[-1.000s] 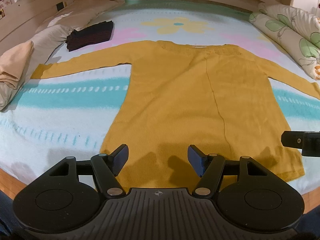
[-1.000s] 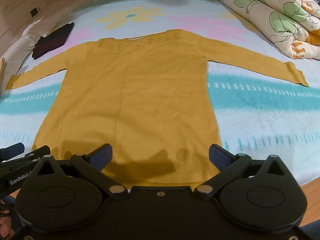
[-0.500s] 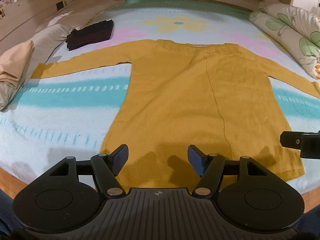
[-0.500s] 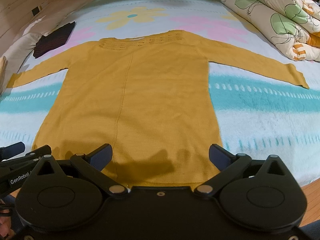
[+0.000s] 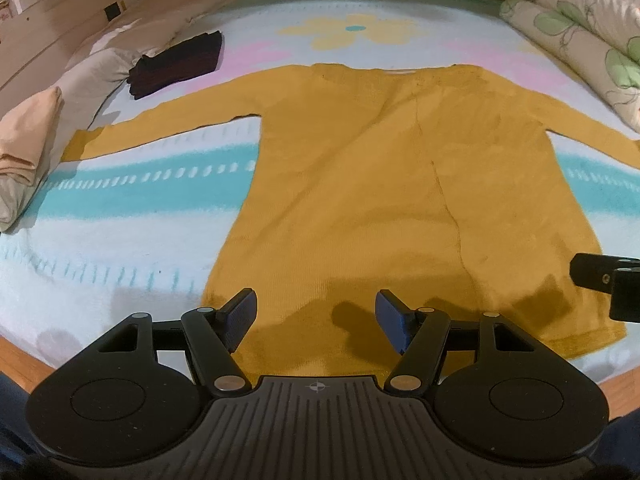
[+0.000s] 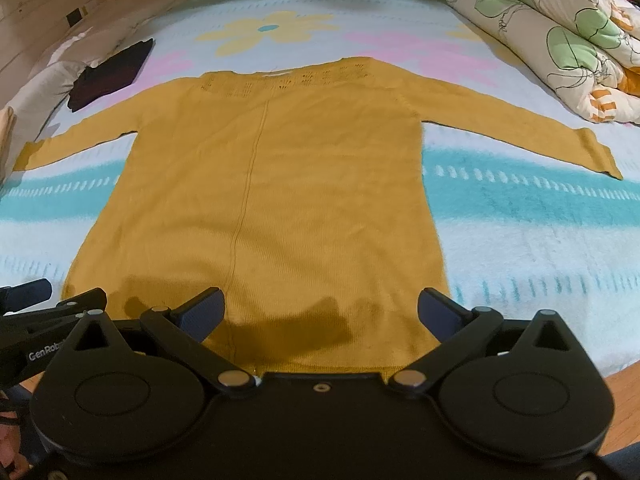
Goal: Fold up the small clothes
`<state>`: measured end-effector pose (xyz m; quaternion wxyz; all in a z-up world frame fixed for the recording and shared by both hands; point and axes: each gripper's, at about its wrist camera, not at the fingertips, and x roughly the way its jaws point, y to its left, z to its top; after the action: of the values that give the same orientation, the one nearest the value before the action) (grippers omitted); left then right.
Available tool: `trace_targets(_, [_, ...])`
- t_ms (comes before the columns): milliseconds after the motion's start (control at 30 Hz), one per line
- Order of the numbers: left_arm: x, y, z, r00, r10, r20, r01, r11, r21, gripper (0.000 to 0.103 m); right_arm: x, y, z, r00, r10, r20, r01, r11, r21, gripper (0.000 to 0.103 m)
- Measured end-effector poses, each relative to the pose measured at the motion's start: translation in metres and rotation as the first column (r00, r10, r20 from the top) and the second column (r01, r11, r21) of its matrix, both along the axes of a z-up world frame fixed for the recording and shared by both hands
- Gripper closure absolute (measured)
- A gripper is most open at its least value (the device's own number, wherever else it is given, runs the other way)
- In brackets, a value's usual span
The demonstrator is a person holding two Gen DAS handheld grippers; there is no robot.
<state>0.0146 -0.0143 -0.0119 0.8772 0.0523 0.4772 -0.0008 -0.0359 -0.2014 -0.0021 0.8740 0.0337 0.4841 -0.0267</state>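
Observation:
A mustard-yellow long-sleeved sweater [image 5: 392, 184] [image 6: 272, 184] lies flat on the bed, both sleeves spread sideways and the hem toward me. My left gripper [image 5: 316, 314] hovers open over the left part of the hem, nothing between its fingers. My right gripper [image 6: 320, 312] stands open, wider, over the hem's right part, also empty. The right gripper's finger [image 5: 600, 278] shows at the right edge of the left wrist view. In the right wrist view the left gripper [image 6: 36, 308] pokes in at the left edge.
A folded dark garment [image 5: 176, 66] [image 6: 110, 74] lies at the far left on the flowered blanket [image 5: 120, 200]. Pillows and a folded peach cloth [image 5: 28, 132] line the left side. A rolled floral duvet [image 6: 560, 36] lies far right. The wooden bed edge [image 5: 24, 364] runs below.

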Motion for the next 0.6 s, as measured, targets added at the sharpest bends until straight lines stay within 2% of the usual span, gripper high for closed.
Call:
trace_targets(33, [0.002, 0.0, -0.003, 0.999, 0.0, -0.047, 0.001, 1.0, 0.014, 0.039, 0.0, 0.0, -0.002, 1.0, 0.002, 0.02, -0.001, 1.0, -0.01, 0.001])
trace_targets(167, [0.01, -0.002, -0.01, 0.999, -0.008, -0.041, 0.008, 1.0, 0.005, 0.039, 0.008, -0.006, -0.015, 0.999, -0.019, 0.04, 0.021, 0.999, -0.046, 0.001])
trace_targets(267, [0.018, -0.001, -0.017, 0.998, -0.009, -0.06, 0.006, 0.999, -0.05, 0.039, 0.013, -0.005, -0.02, 0.999, -0.008, 0.052, 0.01, 1.0, -0.025, 0.001])
trace_targets(333, [0.021, 0.0, -0.019, 0.997, -0.002, -0.075, -0.003, 0.998, -0.064, 0.039, 0.017, -0.003, -0.023, 0.998, -0.001, 0.057, 0.006, 0.996, -0.089, 0.001])
trace_targets(400, [0.023, 0.0, -0.019, 0.996, 0.0, -0.092, -0.008, 0.997, -0.083, 0.039, 0.023, -0.005, -0.028, 1.0, -0.004, 0.031, 0.008, 0.994, -0.11, 0.001])
trace_targets(533, [0.031, 0.004, -0.024, 0.994, 0.021, -0.11, -0.029, 0.997, -0.073, 0.039, 0.031, -0.009, -0.038, 1.0, -0.009, -0.022, 0.008, 0.999, -0.051, 0.001])
trace_targets(600, [0.037, 0.007, -0.026, 0.991, 0.032, -0.129, -0.042, 0.996, -0.077, 0.039, 0.032, -0.013, -0.039, 0.999, 0.001, -0.036, -0.003, 0.998, -0.066, 0.001])
